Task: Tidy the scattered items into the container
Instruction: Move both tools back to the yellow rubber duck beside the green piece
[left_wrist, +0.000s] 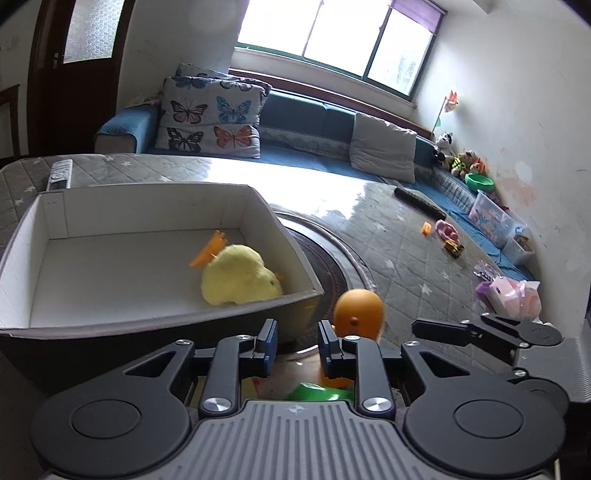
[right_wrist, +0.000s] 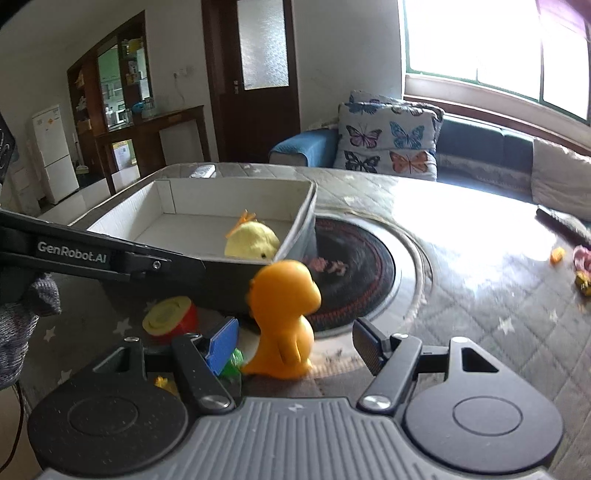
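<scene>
Right gripper (right_wrist: 293, 345) low over the quilted star-print mat (right_wrist: 461, 314), fingers spread wide, a smooth orange dinosaur figure (right_wrist: 286, 321) upright between them, ungripped. Left gripper (left_wrist: 297, 343) beside it, parted, empty. Fuzzy yellow plush chick (left_wrist: 238, 275) inside the white-lined cardboard box (left_wrist: 155, 317).

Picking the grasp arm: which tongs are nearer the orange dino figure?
Right. The orange dino figure stands between the open right tongs, not yet gripped. The left tongs, also open, sit beside it, with the figure just outside their right finger.
</scene>
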